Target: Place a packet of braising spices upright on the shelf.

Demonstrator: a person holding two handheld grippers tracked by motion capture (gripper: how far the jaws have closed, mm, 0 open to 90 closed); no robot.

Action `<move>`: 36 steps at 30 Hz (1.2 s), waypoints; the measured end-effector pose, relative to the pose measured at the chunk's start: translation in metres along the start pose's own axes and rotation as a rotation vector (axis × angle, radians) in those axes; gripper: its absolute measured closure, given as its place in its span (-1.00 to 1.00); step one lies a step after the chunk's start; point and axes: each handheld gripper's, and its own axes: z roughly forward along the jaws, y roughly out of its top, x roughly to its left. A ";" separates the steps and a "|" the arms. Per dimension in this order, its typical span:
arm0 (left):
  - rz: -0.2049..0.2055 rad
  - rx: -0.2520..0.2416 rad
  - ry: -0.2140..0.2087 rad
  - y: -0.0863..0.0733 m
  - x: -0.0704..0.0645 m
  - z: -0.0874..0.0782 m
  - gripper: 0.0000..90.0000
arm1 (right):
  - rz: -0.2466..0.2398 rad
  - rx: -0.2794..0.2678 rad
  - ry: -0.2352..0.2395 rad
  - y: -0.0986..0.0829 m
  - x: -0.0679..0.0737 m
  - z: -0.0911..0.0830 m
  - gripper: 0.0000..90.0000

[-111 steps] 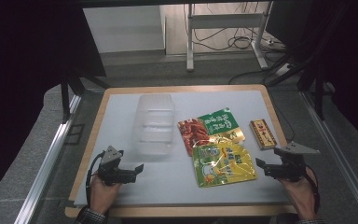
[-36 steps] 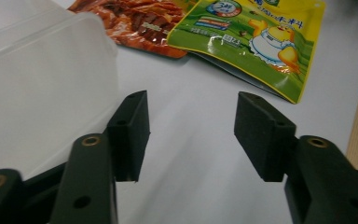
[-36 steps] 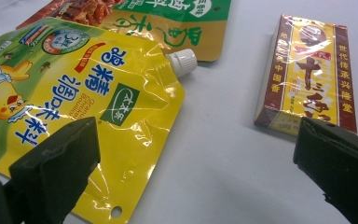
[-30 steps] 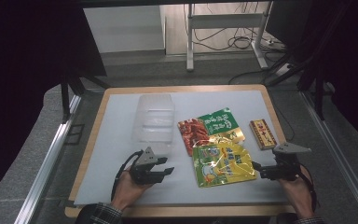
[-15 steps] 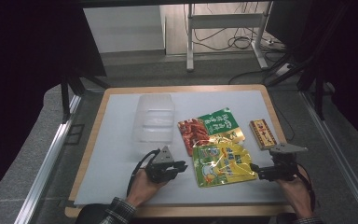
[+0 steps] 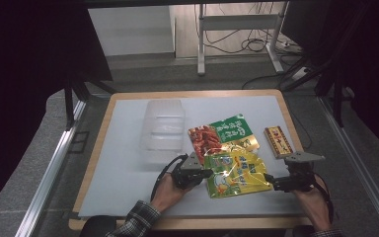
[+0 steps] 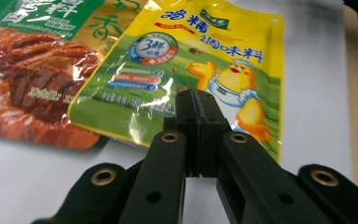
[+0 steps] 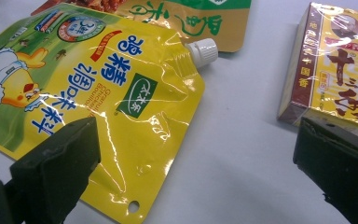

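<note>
Yellow glossy spouted seasoning pouch [image 6: 236,173], lying flat near the table's front edge between both grippers, is best taken at its right corner by the wide-spread right gripper [image 6: 271,182] while the left gripper [image 6: 208,173], jaws pressed together, steadies its left edge.

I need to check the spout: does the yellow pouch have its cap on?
On. A white screw cap sits on the spout of the yellow pouch.

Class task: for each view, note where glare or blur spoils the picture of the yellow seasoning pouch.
High view: glare on the yellow pouch, print unreadable. Left gripper view: shiny streaks, left gripper jaws blurred. Right gripper view: creases glint near the white cap, right gripper jaws soft.
</note>
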 end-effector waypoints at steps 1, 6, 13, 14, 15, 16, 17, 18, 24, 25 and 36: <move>0.004 0.002 0.000 0.001 0.001 0.003 0.99 | 0.000 0.000 0.001 0.000 0.000 0.000 -0.99; 0.023 0.007 0.007 0.001 0.002 0.011 0.99 | -0.002 -0.002 0.001 0.000 0.001 0.000 -0.99; 0.035 0.025 0.001 -0.001 0.004 0.024 0.99 | -0.012 0.007 0.008 0.001 0.003 0.001 -0.99; 0.035 0.025 0.001 -0.001 0.004 0.024 0.99 | -0.012 0.007 0.008 0.001 0.003 0.001 -0.99; 0.021 0.037 0.005 -0.004 0.005 0.025 0.99 | -0.012 0.009 0.012 0.000 0.003 0.002 -0.99; 0.021 0.037 0.005 -0.004 0.005 0.025 1.00 | -0.012 0.009 0.012 0.000 0.003 0.002 -0.99; 0.006 0.037 0.001 -0.005 0.006 0.026 1.00 | -0.012 0.008 0.014 0.001 0.003 0.001 -0.99; 0.006 0.037 0.001 -0.005 0.006 0.026 1.00 | -0.012 0.008 0.014 0.001 0.003 0.001 -0.99; 0.022 0.063 0.019 -0.006 0.005 0.026 1.00 | 0.008 0.006 0.036 0.000 0.003 0.001 -0.99; 0.036 0.067 0.031 -0.006 0.004 0.026 1.00 | 0.020 0.007 0.054 0.000 0.004 0.002 -0.99; 0.043 0.075 0.051 -0.008 0.001 0.025 1.00 | 0.057 0.036 0.127 0.000 0.007 0.009 -0.95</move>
